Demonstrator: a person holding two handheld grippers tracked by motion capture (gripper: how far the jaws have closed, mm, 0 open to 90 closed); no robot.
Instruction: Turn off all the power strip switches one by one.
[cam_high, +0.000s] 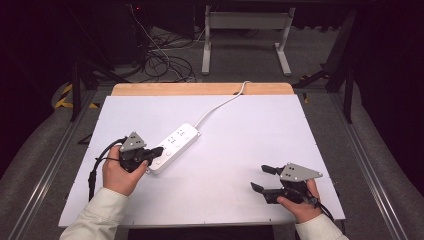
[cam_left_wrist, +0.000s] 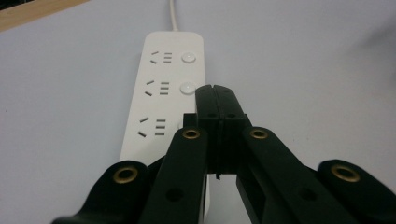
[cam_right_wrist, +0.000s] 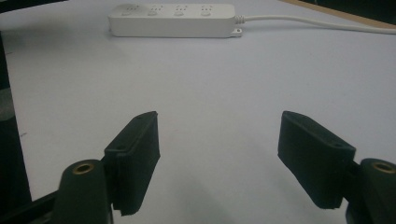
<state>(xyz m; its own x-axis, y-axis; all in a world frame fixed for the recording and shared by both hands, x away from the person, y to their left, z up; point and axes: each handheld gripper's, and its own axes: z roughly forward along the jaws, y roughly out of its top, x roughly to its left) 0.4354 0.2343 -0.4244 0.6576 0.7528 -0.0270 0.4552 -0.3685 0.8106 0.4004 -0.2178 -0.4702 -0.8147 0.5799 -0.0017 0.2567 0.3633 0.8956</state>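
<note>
White power strip (cam_high: 174, 142) with white cord (cam_high: 220, 105) on pale lavender-white worktop (cam_high: 240, 150) with a tan wood far edge; black tongs, left (cam_high: 159, 149) and right (cam_high: 262, 178), grey top plates.

Power strip (cam_high: 172, 145) on table (cam_high: 240, 165)

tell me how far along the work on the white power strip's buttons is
Done: cannot tell; no button visibly differs from the others. In hand: the left gripper, jaws shut together with nothing between them, has its tip beside the middle round button of the white plastic power strip on the white table. Left: probably any remaining buttons. The right gripper waits open, apart from the strip.
</note>
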